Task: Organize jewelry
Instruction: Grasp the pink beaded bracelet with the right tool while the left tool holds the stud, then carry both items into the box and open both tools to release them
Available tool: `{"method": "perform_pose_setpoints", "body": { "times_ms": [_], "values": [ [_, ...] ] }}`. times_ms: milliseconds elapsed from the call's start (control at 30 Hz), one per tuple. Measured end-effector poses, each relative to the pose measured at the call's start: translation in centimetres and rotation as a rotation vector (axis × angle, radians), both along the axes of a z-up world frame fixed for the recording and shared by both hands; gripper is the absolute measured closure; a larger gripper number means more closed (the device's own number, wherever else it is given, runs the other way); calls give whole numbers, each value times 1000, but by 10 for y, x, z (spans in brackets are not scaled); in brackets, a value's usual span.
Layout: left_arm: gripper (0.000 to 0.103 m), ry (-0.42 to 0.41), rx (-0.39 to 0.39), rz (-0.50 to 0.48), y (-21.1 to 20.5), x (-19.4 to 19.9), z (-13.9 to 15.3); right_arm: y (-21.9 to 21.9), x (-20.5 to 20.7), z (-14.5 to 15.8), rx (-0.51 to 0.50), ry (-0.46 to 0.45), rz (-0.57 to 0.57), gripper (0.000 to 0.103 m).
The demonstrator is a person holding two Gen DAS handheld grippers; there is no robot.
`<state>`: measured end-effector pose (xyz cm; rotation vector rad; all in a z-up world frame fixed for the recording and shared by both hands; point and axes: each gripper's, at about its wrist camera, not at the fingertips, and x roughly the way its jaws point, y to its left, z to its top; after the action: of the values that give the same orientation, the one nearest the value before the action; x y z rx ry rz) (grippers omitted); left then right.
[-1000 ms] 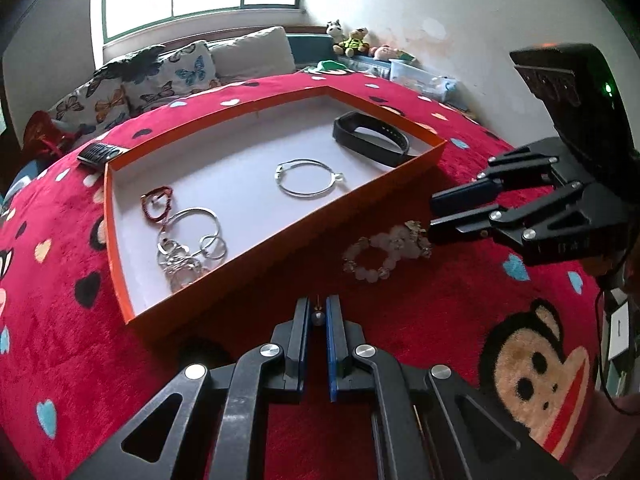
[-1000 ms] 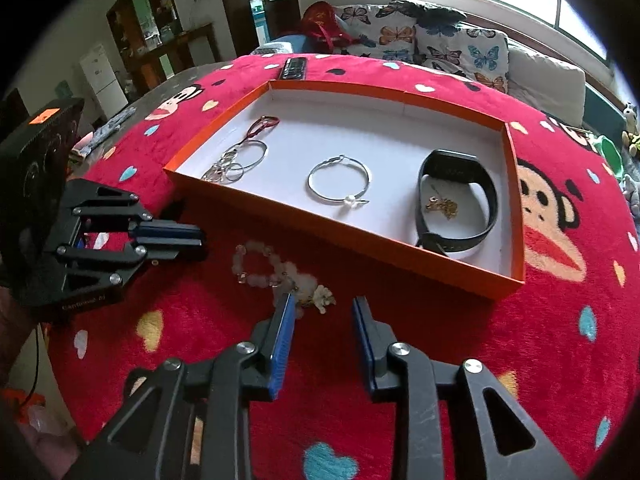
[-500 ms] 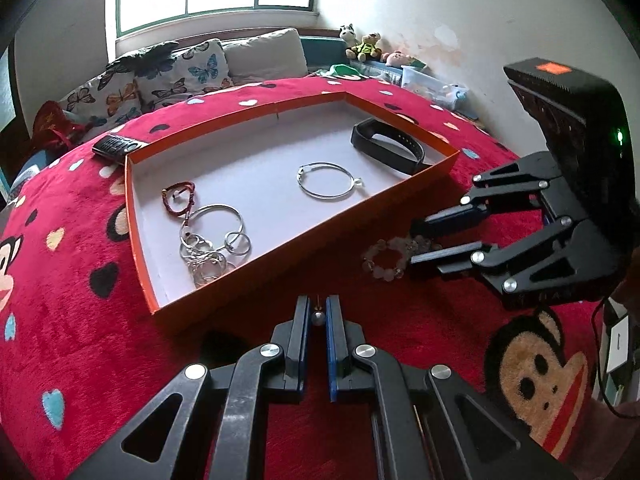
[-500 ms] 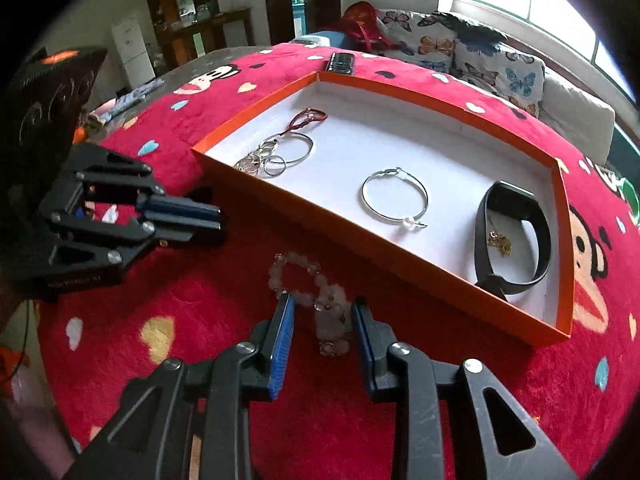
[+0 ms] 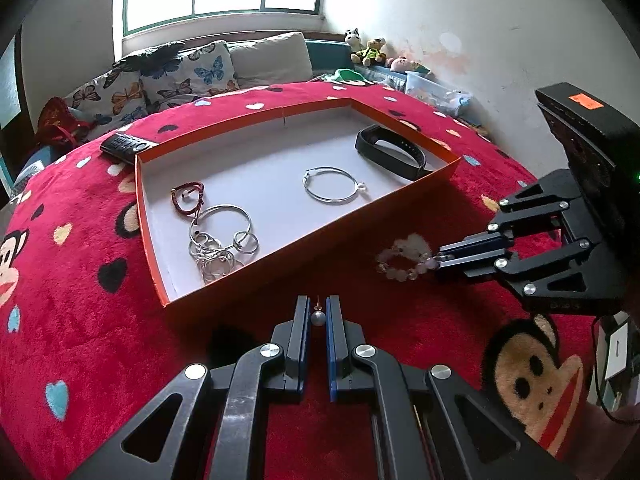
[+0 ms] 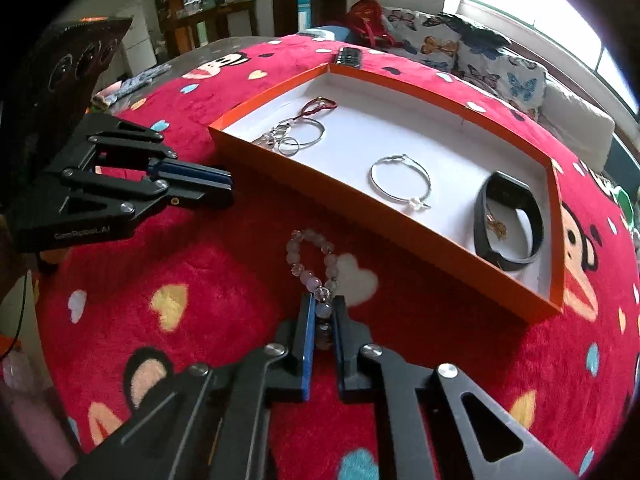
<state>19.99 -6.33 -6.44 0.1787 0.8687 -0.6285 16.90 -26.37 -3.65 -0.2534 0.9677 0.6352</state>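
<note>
An orange tray (image 5: 404, 200) (image 6: 360, 220) with a white floor holds a red cord bracelet (image 5: 188, 200), a cluster of silver rings (image 5: 218, 242) (image 6: 290, 136), a silver hoop (image 5: 334, 190) (image 6: 400, 182) and a black band (image 5: 390, 152) (image 6: 508, 220). My left gripper (image 5: 318, 312) (image 6: 230, 186) is shut on a small pearl earring (image 5: 318, 317) just in front of the tray's near wall. My right gripper (image 6: 323, 312) (image 5: 438, 258) is shut on one end of a pale bead bracelet (image 6: 310, 258) (image 5: 402, 260), which lies on the red blanket in front of the tray.
A red plush blanket (image 5: 80, 320) with hearts and monkey faces covers the surface. A black remote (image 5: 126, 145) (image 6: 349, 56) lies behind the tray's far left corner. Butterfly cushions (image 5: 168, 76) and soft toys (image 5: 368, 50) lie beyond.
My right gripper has moved forward onto the bead bracelet and shut on its end. The left gripper has kept the earring and drifted slightly back from the tray.
</note>
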Motion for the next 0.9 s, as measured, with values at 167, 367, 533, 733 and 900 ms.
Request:
{"method": "perform_pose_setpoints", "body": {
  "times_ms": [167,367,533,733,900],
  "values": [
    [96,-14,-9,14,5,-5,9,-11,-11,15,31,-33,-43,93],
    [96,-43,-21,30,10,-9,27,-28,-15,41,58,-92,-105,93],
    [96,-73,-31,37,11,-7,46,-37,-7,56,84,-116,-137,93],
    [96,-107,-31,41,8,7,67,-43,7,78,120,-158,-158,93],
    [96,-96,-38,56,3,32,74,-44,28,90,151,-181,-178,93]
  ]
}}
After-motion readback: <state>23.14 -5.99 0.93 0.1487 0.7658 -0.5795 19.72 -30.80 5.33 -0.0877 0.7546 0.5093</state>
